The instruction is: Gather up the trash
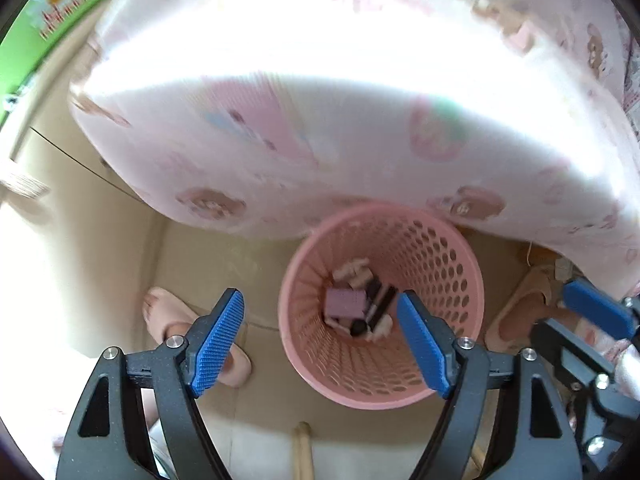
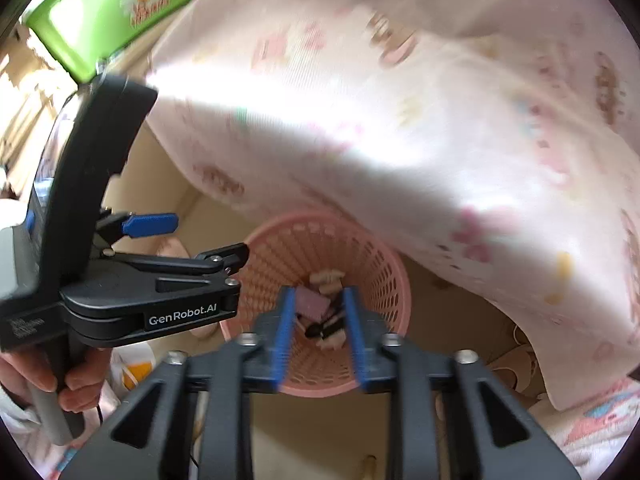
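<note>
A pink perforated trash basket (image 1: 432, 248) stands on the floor under the edge of a bed. Inside lie a small purple box (image 1: 345, 303), black packaging (image 1: 380, 300) and pale crumpled scraps (image 1: 352, 270). My left gripper (image 1: 320, 340) hovers above the basket, wide open and empty. My right gripper (image 2: 318, 332) hovers over the basket (image 2: 384, 264) too, its jaws partly open with nothing between them. The purple box (image 2: 312, 304) shows between its fingers, down in the basket. The left gripper (image 2: 188, 236) shows from the side in the right wrist view.
A bed with a white and pink bear-print sheet (image 1: 320, 100) overhangs the basket. A bare foot (image 1: 168, 312) stands left of the basket and a slipper (image 1: 516, 312) lies right of it. A green box (image 2: 112, 12) sits at the far left.
</note>
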`<state>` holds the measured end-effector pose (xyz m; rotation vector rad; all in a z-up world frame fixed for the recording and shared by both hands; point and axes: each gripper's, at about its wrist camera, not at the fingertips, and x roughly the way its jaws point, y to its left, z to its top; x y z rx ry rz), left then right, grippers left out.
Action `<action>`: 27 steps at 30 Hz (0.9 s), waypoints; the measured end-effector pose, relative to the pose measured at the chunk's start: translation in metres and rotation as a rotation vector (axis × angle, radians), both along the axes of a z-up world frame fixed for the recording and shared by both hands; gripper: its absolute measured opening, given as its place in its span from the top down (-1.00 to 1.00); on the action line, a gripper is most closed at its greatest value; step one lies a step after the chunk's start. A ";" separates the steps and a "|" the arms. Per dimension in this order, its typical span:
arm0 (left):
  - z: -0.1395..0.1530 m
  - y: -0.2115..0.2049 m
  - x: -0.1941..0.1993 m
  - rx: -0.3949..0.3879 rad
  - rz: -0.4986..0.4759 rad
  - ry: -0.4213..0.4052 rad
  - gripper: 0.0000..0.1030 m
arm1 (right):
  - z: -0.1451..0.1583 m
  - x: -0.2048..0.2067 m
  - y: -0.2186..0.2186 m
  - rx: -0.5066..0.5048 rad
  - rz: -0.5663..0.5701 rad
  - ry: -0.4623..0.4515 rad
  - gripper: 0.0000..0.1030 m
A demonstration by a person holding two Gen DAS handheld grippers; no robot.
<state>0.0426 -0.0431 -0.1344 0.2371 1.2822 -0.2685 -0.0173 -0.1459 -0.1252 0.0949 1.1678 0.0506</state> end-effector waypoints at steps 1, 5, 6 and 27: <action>0.009 0.001 -0.003 -0.009 0.000 -0.036 -0.50 | 0.006 -0.004 -0.002 -0.009 -0.011 -0.028 0.21; 0.046 0.005 -0.014 -0.018 0.011 -0.210 -0.66 | 0.033 -0.020 -0.012 -0.023 -0.063 -0.153 0.01; 0.056 0.005 -0.018 -0.023 0.011 -0.255 -0.68 | 0.042 -0.025 -0.016 -0.033 -0.089 -0.202 -0.03; 0.140 0.028 -0.049 -0.148 0.044 -0.608 -0.97 | 0.121 -0.056 -0.052 -0.107 -0.288 -0.516 -0.67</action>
